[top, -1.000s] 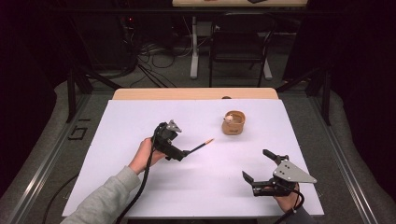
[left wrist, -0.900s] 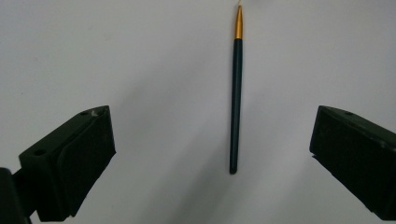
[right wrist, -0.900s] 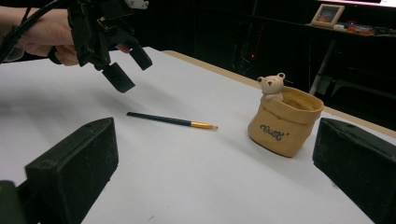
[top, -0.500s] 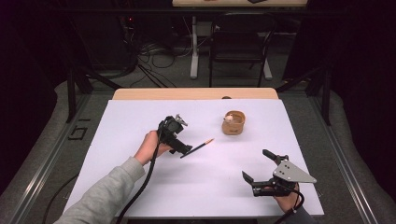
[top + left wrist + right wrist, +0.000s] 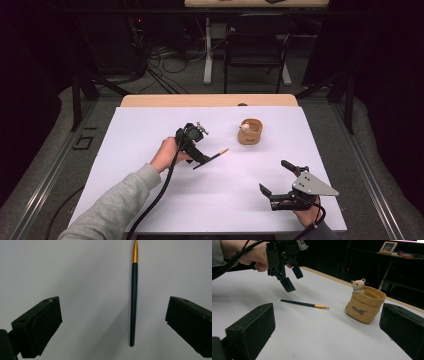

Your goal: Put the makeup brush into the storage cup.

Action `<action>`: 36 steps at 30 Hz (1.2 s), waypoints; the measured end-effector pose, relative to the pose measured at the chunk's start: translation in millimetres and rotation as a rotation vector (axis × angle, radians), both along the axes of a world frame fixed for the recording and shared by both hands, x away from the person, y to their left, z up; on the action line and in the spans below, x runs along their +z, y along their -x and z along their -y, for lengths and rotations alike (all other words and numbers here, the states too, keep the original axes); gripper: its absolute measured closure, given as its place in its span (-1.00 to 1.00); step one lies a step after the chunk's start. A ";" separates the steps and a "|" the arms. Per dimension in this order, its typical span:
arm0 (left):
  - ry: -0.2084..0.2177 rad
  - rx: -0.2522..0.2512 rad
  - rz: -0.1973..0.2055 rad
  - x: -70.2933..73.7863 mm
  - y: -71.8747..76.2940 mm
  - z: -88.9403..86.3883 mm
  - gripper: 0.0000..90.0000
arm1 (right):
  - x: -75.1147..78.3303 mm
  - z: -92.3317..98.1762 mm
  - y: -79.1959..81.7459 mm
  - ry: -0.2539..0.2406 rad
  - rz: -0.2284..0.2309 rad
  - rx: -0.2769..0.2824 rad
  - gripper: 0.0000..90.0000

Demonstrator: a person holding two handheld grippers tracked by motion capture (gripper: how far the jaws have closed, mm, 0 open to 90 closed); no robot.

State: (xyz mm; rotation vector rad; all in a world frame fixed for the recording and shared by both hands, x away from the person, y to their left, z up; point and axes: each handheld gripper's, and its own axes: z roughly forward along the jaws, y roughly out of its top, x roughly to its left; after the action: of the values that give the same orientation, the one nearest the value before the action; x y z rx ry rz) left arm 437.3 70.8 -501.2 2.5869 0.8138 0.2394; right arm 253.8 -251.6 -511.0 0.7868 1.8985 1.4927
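A: What is the left tool (image 5: 196, 150) doing? Its jaws are spread wide, and nothing is between them.

B: It hangs just above the slim dark-green brush handle with the gold-coloured tapered tip (image 5: 133, 302), which lies flat on the white bench (image 5: 150, 130). In the left gripper view the handle runs lengthwise between the two jaws, nearer the right one. I'd judge that's the line-up for a pinch across the shaft.

A: And seen from the other side?

B: The right gripper view shows the left tool (image 5: 288, 277) tilted down over the dark end of the brush (image 5: 304, 304), not touching it. The gold tip points toward the small tan pouch-shaped pot with a little bear figure on its rim (image 5: 365, 305), which stands upright nearby. The pot looks like the likely place for the brush, though that's a guess.

A: The right tool (image 5: 282, 180)?

B: Held low near the bench's front right, well apart from the brush, jaws wide and empty. It seems to be simply waiting.
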 end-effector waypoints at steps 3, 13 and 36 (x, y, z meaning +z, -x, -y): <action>-0.020 -0.004 -0.013 -0.8 -2.5 3.4 -0.90 | 0.0 0.1 0.0 0.000 0.000 0.000 -1.00; -0.074 -0.032 -0.049 -3.1 -5.7 13.9 -0.78 | -0.1 0.1 -0.2 0.004 -0.002 0.000 -1.00; -0.099 -0.061 -0.128 -15.0 -17.1 37.5 -0.01 | 0.0 -0.2 0.0 0.016 0.000 -0.005 -1.00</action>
State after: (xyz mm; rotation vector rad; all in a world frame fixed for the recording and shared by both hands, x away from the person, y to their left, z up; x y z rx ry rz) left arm 454.4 33.3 -516.2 2.7388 0.7838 0.0992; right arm 253.8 -251.4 -511.0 0.7836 1.9050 1.4732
